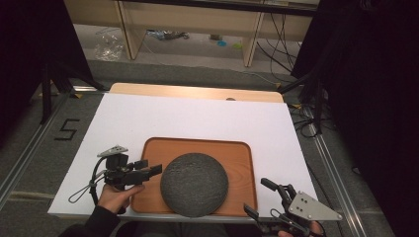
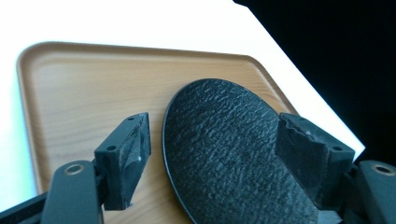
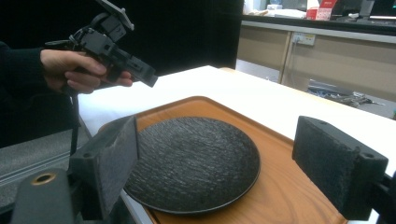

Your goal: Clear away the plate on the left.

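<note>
- I am holding my left gripper (image 1: 154, 169) above the left end of the wooden tray (image 1: 153, 148), its jaws standing wide with nothing between the pads; my right gripper (image 1: 261, 197) is waiting off the tray's near right corner, its jaws likewise spread and bare.
- The black textured plate (image 1: 194, 183) is lying flat in the tray, toward its near edge, and neither gripper is touching it.
- I am judging the plate stiff, fairly heavy and breakable, ceramic or slate by the look; the rough face should be giving the pads some bite.
- The thin raised rim is offering the one place to pinch, and I am favouring the left edge nearest my left gripper.
- The tray's low lip is crowding the plate's near side; the far half of the tray and the white table top (image 1: 197, 118) beyond are offering open room for lifting and setting down.
</note>
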Tool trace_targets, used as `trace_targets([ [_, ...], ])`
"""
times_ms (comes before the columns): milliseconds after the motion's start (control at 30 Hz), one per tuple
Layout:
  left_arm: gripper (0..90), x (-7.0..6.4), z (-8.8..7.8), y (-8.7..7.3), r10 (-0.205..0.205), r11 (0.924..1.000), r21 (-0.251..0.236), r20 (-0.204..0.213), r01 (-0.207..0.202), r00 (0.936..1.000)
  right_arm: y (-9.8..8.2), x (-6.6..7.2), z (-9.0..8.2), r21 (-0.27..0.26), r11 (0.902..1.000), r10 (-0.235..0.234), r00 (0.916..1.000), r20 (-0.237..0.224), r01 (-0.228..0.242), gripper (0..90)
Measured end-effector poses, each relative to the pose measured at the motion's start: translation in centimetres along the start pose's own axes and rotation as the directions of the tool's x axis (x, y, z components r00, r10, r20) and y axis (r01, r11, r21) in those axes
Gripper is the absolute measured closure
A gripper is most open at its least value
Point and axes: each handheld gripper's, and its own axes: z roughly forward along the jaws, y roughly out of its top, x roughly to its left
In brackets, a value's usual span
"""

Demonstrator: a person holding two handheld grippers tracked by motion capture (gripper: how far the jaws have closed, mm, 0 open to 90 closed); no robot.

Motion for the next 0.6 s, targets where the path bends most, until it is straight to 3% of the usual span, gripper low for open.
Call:
trace_targets([
  [300, 24.4, -0.6, -1.5, 0.3, 0.067, 0.9936, -0.091, 0.003, -0.067, 0.9977, 0.0, 0.1, -0.1, 0.010, 0.9998, 0.015, 0.9999, -0.002, -0.015, 16.0],
  [467, 24.3, -0.9, -2.1, 0.1, 0.115, 0.9887, -0.095, -0.025, -0.116, 0.9931, 0.0, 0.0, 0.0, -0.001, 0.9999, 0.011, 0.9999, -0.006, -0.011, 15.9],
  [600, 24.0, -1.1, -2.6, 0.0, 0.135, 0.9852, -0.104, -0.017, -0.136, 0.9907, -0.1, 0.0, 0.1, -0.002, 1.0000, 0.007, 0.9999, -0.010, -0.007, 15.9],
])
